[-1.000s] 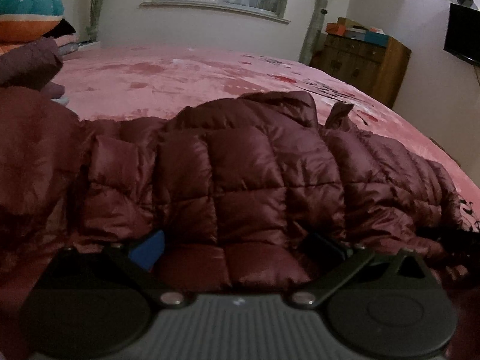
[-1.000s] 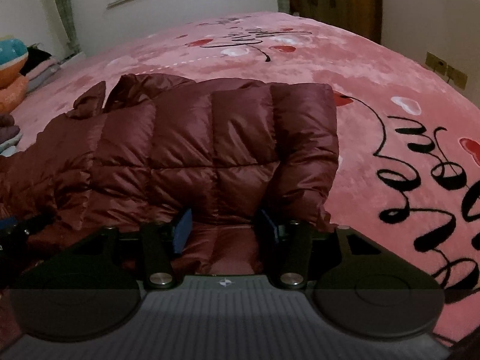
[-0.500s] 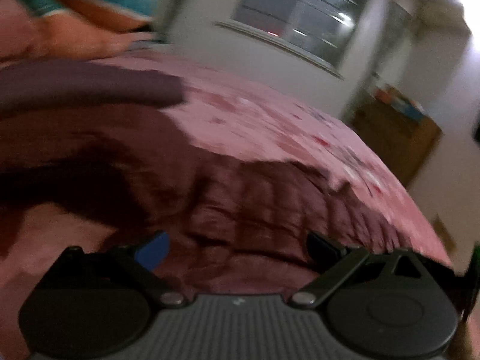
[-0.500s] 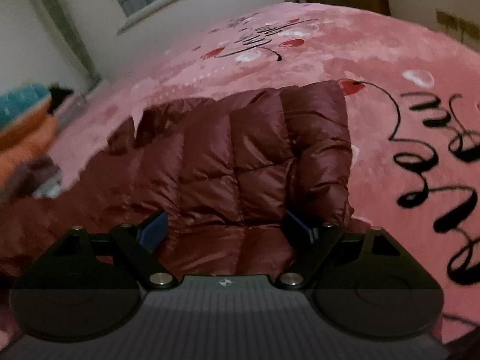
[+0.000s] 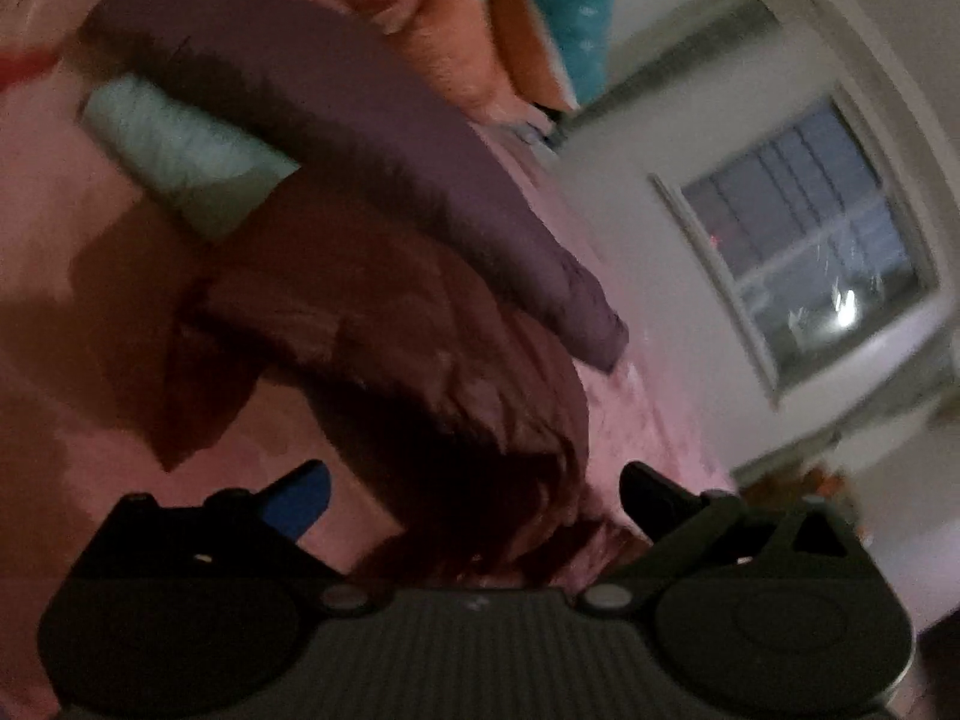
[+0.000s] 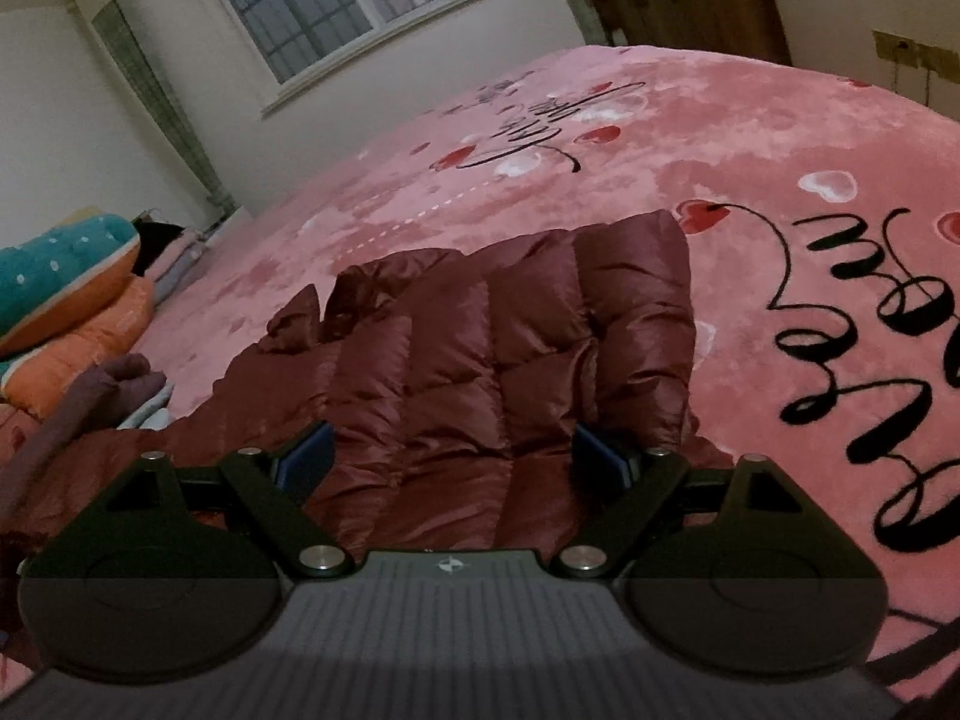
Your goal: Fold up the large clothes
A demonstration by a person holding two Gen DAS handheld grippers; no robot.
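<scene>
Puffy jacket (image 6: 510, 372) between your right gripper (image 6: 450, 456) fingers, spread wide like your left gripper (image 5: 474, 498), looks light, soft, slippery, so pinch its hem.

The jacket (image 6: 510, 372) lies on the bed (image 6: 600, 180) — pillows (image 6: 72, 300) to its left

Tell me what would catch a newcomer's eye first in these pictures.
The shiny maroon puffer jacket lying on the pink blanket, right in front of the right gripper, whose jaws have just been opening and now stand wide, the jacket lying between them unpinched. Next, the bold black script with red hearts across the blanket, right of the jacket.
</scene>
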